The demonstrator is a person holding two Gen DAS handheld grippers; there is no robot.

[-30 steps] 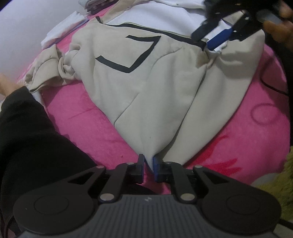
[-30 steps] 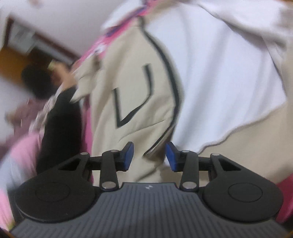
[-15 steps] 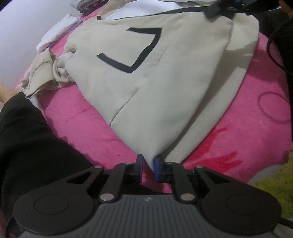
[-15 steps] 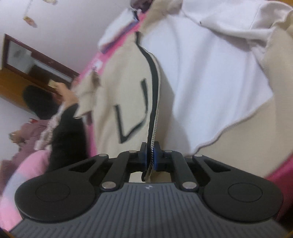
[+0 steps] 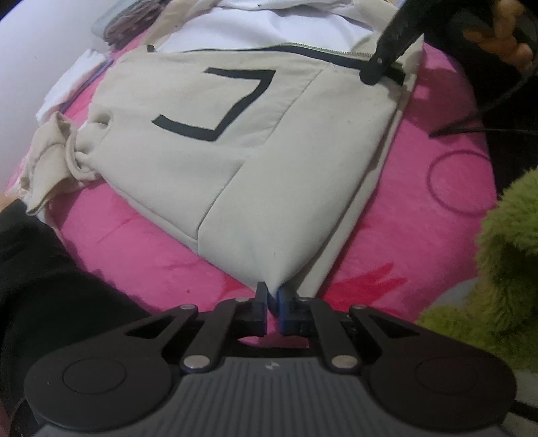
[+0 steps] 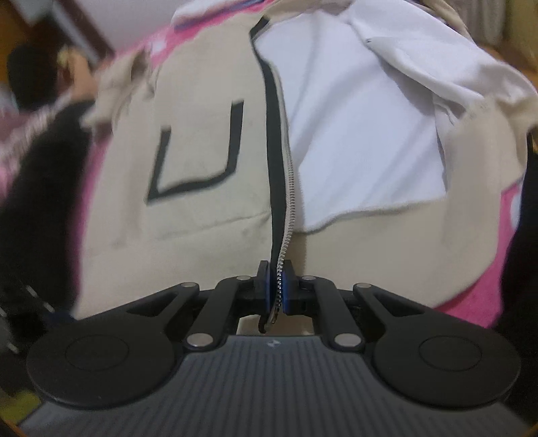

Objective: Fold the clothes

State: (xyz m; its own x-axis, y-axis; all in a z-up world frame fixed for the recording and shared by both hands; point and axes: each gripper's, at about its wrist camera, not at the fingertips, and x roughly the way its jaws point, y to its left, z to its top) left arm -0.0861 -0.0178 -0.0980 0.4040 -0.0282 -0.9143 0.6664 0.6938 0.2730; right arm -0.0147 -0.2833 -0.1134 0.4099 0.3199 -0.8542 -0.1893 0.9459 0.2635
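Note:
A beige zip jacket (image 5: pixel 235 161) with a black angular mark lies on a pink blanket (image 5: pixel 403 218), its white lining (image 6: pixel 353 134) showing where the front is open. My left gripper (image 5: pixel 273 299) holds the near hem corner; its jaws are closing tight, with the pads pressing the cloth. At the far side, my right gripper (image 5: pixel 373 72) pinches the zipper edge. In the right wrist view, that gripper (image 6: pixel 276 289) is shut on the zipper (image 6: pixel 285 188), whose metal teeth run between the pads. The front panel lies stretched between the two grips.
A bunched beige sleeve (image 5: pixel 60 158) lies at the jacket's left. A black-clad arm (image 5: pixel 40 285) fills the near left, and a green fuzzy item (image 5: pixel 504 252) sits at the right. A black cable (image 5: pixel 470 131) crosses the blanket. A pile of folded cloth (image 5: pixel 134 23) lies far left. A person (image 6: pixel 33 84) stands beyond the bed.
My right gripper went from open over the zipper to shut on it, then drew the front panel taut. My left gripper kept its hold on the hem corner.

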